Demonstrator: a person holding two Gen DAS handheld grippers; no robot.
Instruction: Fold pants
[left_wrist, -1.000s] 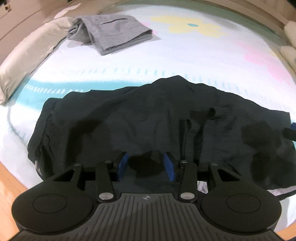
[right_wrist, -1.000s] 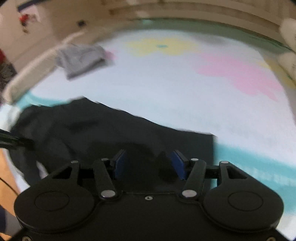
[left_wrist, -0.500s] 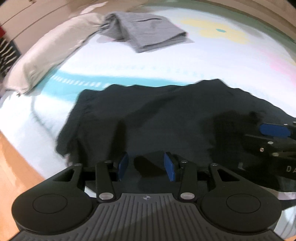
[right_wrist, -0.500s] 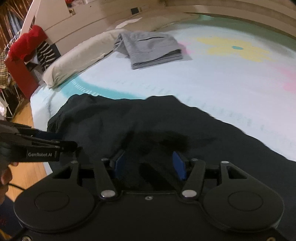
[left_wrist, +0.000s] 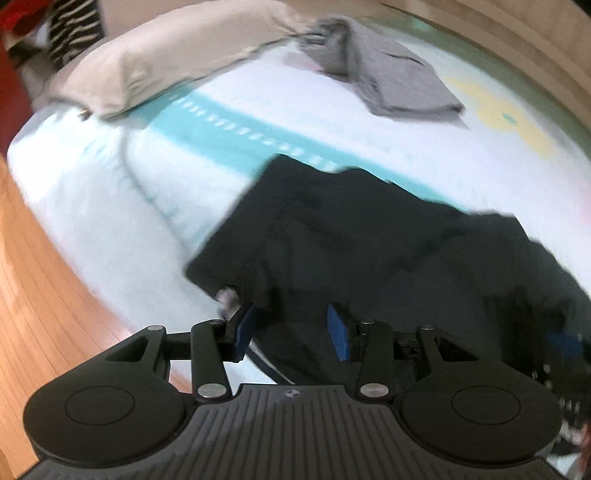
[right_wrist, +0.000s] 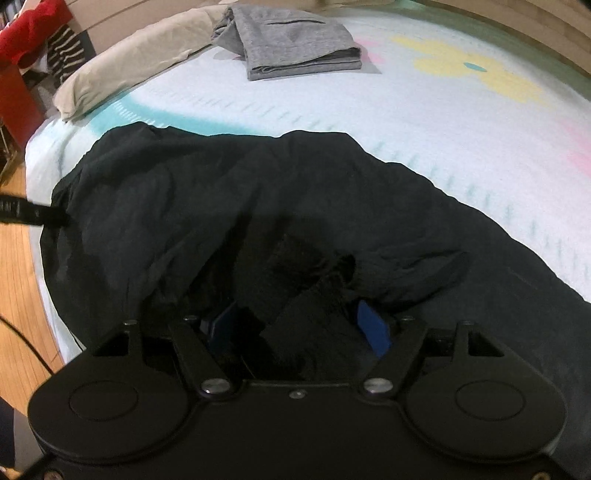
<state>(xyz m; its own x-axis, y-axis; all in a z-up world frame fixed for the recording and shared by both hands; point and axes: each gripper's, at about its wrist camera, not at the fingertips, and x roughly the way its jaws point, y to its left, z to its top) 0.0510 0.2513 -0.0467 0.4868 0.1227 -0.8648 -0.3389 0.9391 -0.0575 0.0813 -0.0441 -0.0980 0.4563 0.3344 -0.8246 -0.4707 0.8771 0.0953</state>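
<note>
Black pants (right_wrist: 229, 206) lie crumpled along the near edge of the bed; they also show in the left wrist view (left_wrist: 369, 236). My left gripper (left_wrist: 291, 328) is open, its blue pads on either side of the pants' near-left edge, where a white inner bit shows. My right gripper (right_wrist: 299, 325) is open with a raised fold of the black cloth lying between its blue pads. The left gripper's tip shows at the left edge of the right wrist view (right_wrist: 33, 214), beside the pants' left end.
A folded grey garment (right_wrist: 291, 40) lies at the far side of the bed by a beige pillow (right_wrist: 136, 62). The bedsheet (right_wrist: 424, 122) is pale with flower prints. Wooden floor (left_wrist: 40, 295) lies left of the bed. A red cabinet with clothes (right_wrist: 22, 55) stands far left.
My left gripper has swung left to the pants' left end near the bed edge. My right gripper has moved in lower, and cloth now lies between its pads.
</note>
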